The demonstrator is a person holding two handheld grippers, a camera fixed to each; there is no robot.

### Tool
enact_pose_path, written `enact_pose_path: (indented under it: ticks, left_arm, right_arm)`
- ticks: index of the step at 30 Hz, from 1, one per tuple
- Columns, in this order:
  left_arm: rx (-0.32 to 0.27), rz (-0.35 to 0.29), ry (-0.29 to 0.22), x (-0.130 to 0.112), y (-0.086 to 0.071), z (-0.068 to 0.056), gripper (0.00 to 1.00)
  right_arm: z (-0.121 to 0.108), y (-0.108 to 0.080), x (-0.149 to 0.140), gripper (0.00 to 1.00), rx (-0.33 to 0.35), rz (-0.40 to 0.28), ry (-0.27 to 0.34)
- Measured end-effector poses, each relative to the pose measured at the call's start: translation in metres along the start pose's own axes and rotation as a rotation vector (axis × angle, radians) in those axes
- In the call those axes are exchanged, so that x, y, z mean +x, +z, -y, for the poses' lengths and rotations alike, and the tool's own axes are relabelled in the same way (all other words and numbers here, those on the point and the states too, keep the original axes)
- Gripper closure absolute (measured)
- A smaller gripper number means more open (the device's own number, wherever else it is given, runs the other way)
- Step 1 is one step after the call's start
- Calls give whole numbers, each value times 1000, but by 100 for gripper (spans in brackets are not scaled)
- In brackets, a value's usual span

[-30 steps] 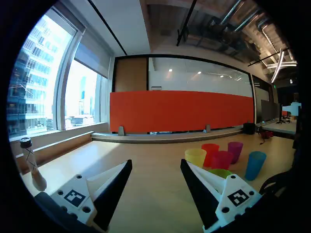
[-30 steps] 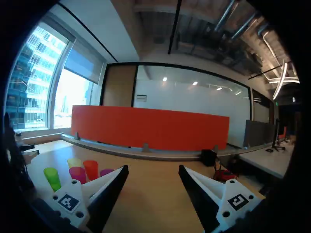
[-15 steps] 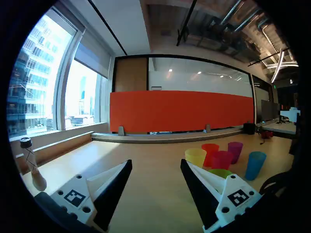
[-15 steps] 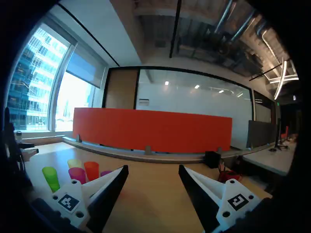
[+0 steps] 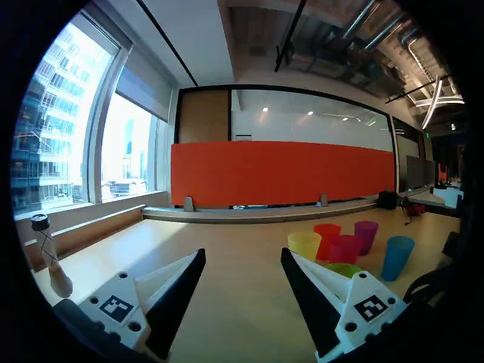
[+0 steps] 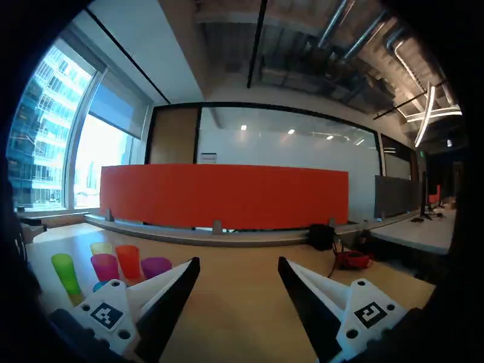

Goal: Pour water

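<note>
On the wooden table (image 5: 242, 266) stands a cluster of plastic cups: yellow (image 5: 304, 244), orange (image 5: 327, 233), pink (image 5: 345, 248), purple (image 5: 366, 233), blue (image 5: 397, 256) and green (image 5: 342, 268). They lie right of my left gripper (image 5: 242, 259), which is open and holds nothing. A clear bottle (image 5: 49, 256) with a dark cap stands far left by the window ledge. In the right gripper view the cups sit at lower left: green (image 6: 63, 273), yellow (image 6: 101, 248), pink (image 6: 105, 267), orange (image 6: 128, 261), purple (image 6: 156, 267). My right gripper (image 6: 238, 266) is open and holds nothing.
An orange divider panel (image 5: 281, 172) runs along the table's far edge. Large windows (image 5: 60, 145) are on the left. A dark bag (image 6: 319, 236) and a red item (image 6: 353, 259) rest at the far right of the table. More desks (image 6: 417, 227) stand beyond.
The right gripper view has swung to the right and risen a little, so the cups sit further into view and look larger. The left gripper view holds still.
</note>
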State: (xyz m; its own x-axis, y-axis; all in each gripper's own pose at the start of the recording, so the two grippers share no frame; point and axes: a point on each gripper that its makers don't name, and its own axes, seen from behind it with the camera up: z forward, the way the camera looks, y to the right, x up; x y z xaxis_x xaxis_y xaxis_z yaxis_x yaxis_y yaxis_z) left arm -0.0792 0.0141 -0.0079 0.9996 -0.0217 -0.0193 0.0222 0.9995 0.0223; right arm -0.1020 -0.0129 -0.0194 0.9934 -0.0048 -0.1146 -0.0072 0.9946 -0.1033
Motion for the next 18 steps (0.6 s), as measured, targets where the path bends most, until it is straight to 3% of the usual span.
enact_pose_path:
  ticks: [18]
  left_arm:
    - [0,0,0,-1,0,0,8]
  right_arm:
    - [-13,5,-25,0,-2,27,30]
